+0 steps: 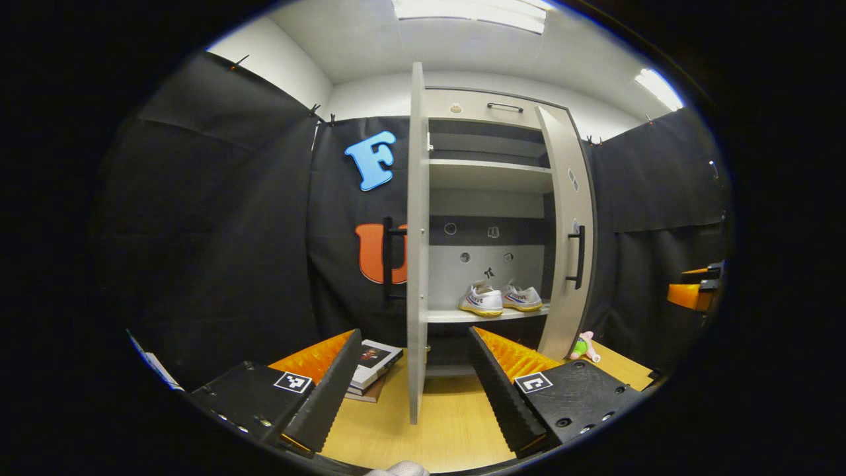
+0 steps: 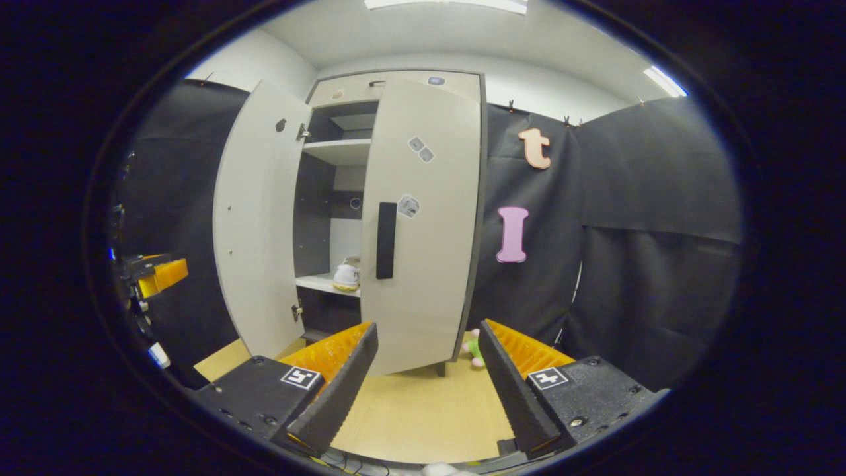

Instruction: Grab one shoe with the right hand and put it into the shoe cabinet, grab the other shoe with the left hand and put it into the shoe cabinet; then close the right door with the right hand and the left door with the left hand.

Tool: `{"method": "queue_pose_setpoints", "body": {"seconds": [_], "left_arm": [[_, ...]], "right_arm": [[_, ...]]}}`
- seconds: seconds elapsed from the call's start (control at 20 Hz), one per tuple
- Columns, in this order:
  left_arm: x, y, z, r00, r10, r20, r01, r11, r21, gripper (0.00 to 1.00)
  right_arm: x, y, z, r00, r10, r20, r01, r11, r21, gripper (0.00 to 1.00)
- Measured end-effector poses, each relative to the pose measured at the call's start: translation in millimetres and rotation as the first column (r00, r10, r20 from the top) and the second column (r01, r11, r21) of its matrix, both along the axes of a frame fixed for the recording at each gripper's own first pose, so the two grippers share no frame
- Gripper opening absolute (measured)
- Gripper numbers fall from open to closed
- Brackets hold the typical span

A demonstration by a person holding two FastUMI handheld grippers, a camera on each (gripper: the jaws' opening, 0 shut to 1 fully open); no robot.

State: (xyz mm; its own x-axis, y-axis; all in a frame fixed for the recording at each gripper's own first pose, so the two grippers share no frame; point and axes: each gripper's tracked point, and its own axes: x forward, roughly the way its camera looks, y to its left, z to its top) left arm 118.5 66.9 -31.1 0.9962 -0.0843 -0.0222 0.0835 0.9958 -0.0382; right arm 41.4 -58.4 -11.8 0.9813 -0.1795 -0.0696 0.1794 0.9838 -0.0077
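Jaws on my left gripper (image 1: 415, 390) and right gripper (image 2: 426, 390) stand wide apart, empty. At frame centre, the left door (image 1: 418, 264) edge hides part of the cabinet (image 1: 489, 192); both shoes (image 1: 500, 299) sit inside on its shelf.

Bright, even light pours down from ceiling panels (image 1: 470, 12), glaring white. Both views are sharp at centre, with fisheye bending at the edges; the shoe cabinet's (image 2: 423, 218) interior sits in soft shadow.
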Motion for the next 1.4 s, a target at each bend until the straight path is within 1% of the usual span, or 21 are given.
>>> {"method": "queue_pose_setpoints", "body": {"seconds": [0.15, 0.3, 0.4, 0.5, 0.65, 0.75, 0.85, 0.95, 1.0, 1.15, 1.2, 1.3, 1.4], "left_arm": [[25.8, 33.6, 4.6, 0.999, 0.046, 0.02, -0.047, 0.999, 0.026, 0.95], [54.0, 57.6, 16.4, 0.994, 0.093, 0.052, -0.096, 0.995, 0.041, 0.96], [74.1, 65.3, 23.4, 0.991, 0.116, 0.067, -0.12, 0.992, 0.048, 0.95], [94.2, 73.4, 32.0, 0.985, 0.146, 0.095, -0.153, 0.985, 0.074, 0.95], [117.6, 84.6, 36.6, 0.978, 0.186, 0.097, -0.194, 0.978, 0.082, 0.95], [128.9, 86.6, 32.1, 0.978, 0.195, 0.074, -0.2, 0.977, 0.079, 0.96], [134.5, 80.7, 27.7, 0.982, 0.178, 0.058, -0.182, 0.981, 0.066, 0.96], [135.6, 77.3, 28.5, 0.983, 0.174, 0.058, -0.178, 0.981, 0.074, 0.96], [135.5, 75.3, 29.3, 0.983, 0.174, 0.063, -0.178, 0.981, 0.081, 0.93], [134.2, 66.9, 25.4, 0.985, 0.169, 0.044, -0.17, 0.985, 0.035, 0.9], [134.0, 64.7, 26.0, 0.985, 0.166, 0.047, -0.168, 0.985, 0.037, 0.89], [131.0, 60.0, 27.2, 0.984, 0.172, 0.052, -0.175, 0.983, 0.051, 0.89], [128.1, 51.6, 26.8, 0.985, 0.165, 0.049, -0.167, 0.985, 0.044, 0.88]], "right_arm": [[-19.7, 8.7, -15.1, 0.999, -0.022, -0.029, 0.023, 1.0, 0.013, 0.99], [-33.1, 19.7, -27.9, 0.998, -0.017, -0.054, 0.018, 0.999, 0.032, 0.99], [-41.8, 21.3, -34.6, 0.998, -0.017, -0.065, 0.02, 0.999, 0.033, 0.99], [-45.4, 24.5, -35.6, 0.998, -0.014, -0.068, 0.017, 0.999, 0.04, 0.99], [-48.7, 19.4, -34.1, 0.998, -0.025, -0.066, 0.027, 0.999, 0.041, 0.99], [-46.0, 14.6, -29.1, 0.998, -0.035, -0.058, 0.038, 0.998, 0.045, 0.99], [-46.8, 9.2, -28.3, 0.998, -0.043, -0.055, 0.046, 0.997, 0.057, 0.99], [-47.2, 6.2, -29.2, 0.998, -0.042, -0.054, 0.045, 0.997, 0.064, 0.99], [-46.7, 4.4, -29.0, 0.998, -0.041, -0.055, 0.044, 0.997, 0.062, 0.99], [-44.3, 2.2, -28.5, 0.998, -0.028, -0.055, 0.031, 0.998, 0.057, 0.99], [-43.5, 0.8, -28.0, 0.998, -0.024, -0.053, 0.027, 0.998, 0.057, 0.99], [-42.6, -2.1, -30.2, 0.998, -0.018, -0.053, 0.021, 0.998, 0.063, 0.99], [-39.8, -4.3, -31.4, 0.998, -0.01, -0.056, 0.014, 0.997, 0.07, 0.99]]}}
